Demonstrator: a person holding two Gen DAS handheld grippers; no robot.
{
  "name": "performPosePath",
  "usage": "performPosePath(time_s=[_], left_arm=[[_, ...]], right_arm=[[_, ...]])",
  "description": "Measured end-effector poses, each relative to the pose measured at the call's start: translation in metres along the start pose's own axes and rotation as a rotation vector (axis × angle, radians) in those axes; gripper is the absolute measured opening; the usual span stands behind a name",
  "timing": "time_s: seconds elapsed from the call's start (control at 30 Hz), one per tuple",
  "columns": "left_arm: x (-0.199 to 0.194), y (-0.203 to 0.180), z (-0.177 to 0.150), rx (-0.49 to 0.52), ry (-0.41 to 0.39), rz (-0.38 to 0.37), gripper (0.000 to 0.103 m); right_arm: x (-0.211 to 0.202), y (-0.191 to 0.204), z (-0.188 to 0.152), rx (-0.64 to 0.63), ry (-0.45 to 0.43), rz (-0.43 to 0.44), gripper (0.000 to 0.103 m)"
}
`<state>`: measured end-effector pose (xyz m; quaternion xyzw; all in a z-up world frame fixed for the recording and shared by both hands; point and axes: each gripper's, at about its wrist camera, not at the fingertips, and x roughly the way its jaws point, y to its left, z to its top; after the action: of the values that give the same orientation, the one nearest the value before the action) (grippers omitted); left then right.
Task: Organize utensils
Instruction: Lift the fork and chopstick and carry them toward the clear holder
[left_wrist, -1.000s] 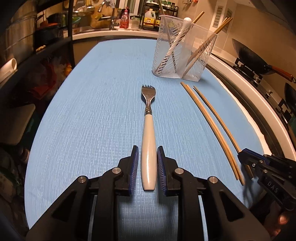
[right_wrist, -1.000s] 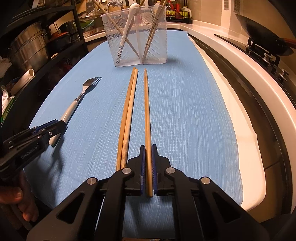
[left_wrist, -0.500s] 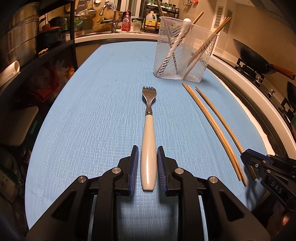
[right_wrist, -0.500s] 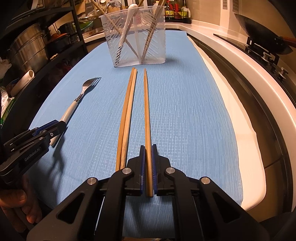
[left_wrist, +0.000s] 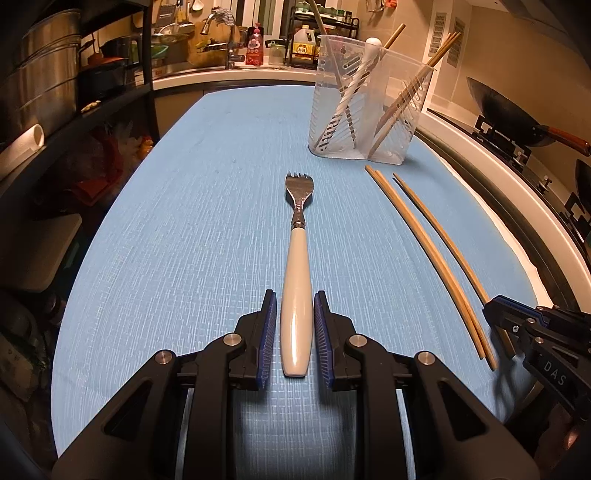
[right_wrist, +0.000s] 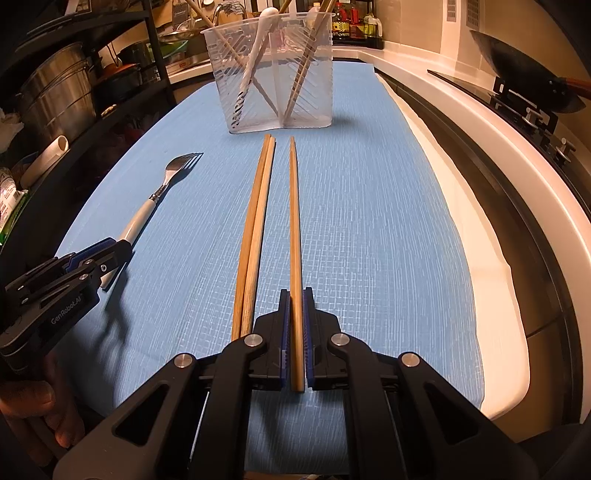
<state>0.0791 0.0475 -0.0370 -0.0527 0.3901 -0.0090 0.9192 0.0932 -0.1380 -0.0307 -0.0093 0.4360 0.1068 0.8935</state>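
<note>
A fork with a white handle (left_wrist: 295, 291) lies on the blue mat (left_wrist: 184, 240), tines pointing away. My left gripper (left_wrist: 294, 306) straddles the handle's near end, jaws close on both sides with small gaps. My right gripper (right_wrist: 295, 295) is shut on a single wooden chopstick (right_wrist: 294, 221) lying on the mat. Two more chopsticks (right_wrist: 256, 229) lie side by side just left of it. A clear plastic utensil holder (right_wrist: 273, 70) stands beyond, with chopsticks and a white utensil in it. The fork (right_wrist: 147, 210) and the left gripper (right_wrist: 96, 258) show at left in the right wrist view.
A white counter edge (right_wrist: 461, 155) and a stove with a dark wok (right_wrist: 517, 70) run along the right. Shelves with metal pots (right_wrist: 59, 96) stand at the left. A sink and bottles (left_wrist: 255, 44) are at the back.
Both grippers have lifted or tilted slightly, so the views shift a little. The fork and chopsticks lie where they were. The jaws look unchanged.
</note>
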Motion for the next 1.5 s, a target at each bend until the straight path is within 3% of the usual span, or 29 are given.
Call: performPosePath(time_s=[0.87,1.5], left_arm=[[-0.002,-0.002,-0.001,0.005,-0.014,0.019,0.018],[-0.064,-0.014,0.003,0.04,-0.254,0.042,0.018]], right_arm=[[-0.008,-0.001,0.001,0.017,-0.03,0.022,0.007],[-0.078,-0.002,0.01,-0.027,-0.252,-0.019,0.006]])
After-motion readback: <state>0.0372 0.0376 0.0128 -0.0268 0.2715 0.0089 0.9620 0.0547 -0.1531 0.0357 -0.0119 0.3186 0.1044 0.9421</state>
